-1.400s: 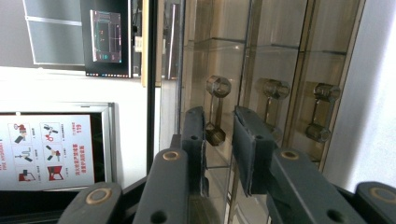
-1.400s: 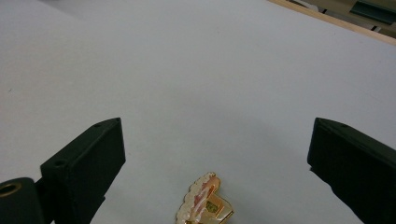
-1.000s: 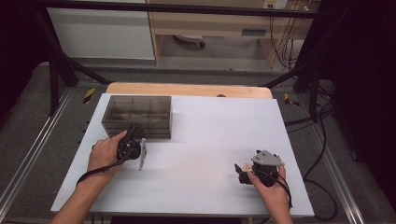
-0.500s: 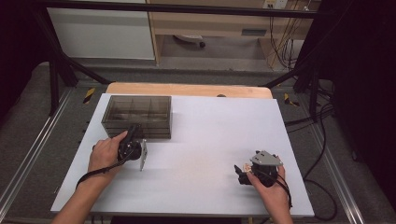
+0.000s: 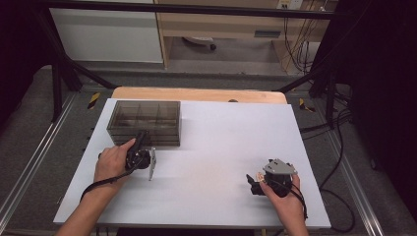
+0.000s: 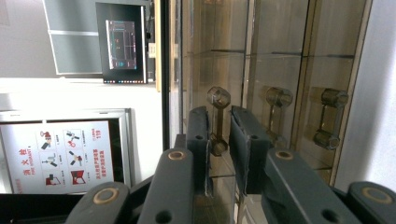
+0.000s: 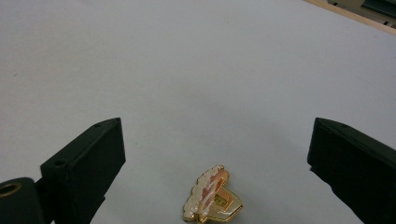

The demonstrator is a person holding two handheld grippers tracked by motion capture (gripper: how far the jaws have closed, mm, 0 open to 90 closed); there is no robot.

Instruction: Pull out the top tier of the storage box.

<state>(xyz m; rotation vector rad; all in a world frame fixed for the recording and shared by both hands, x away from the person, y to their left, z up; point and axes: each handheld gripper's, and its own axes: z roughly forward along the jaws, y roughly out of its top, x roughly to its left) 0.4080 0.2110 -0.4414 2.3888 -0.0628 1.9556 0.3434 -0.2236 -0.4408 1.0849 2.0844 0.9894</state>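
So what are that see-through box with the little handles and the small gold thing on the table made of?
The drawer box looks like smoky clear plastic, probably acrylic: you can see through its walls to the dividers, and its handle is glossy and transparent. The small gold piece looks like polished gold-toned metal with a pale, pearly, orange-tinged trim; whether that trim is enamel or beads is unclear.

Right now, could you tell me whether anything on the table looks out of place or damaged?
Nothing stands out: the smoked clear plastic drawer box sits square on the white table, and the small gold and pink brooch lies intact.
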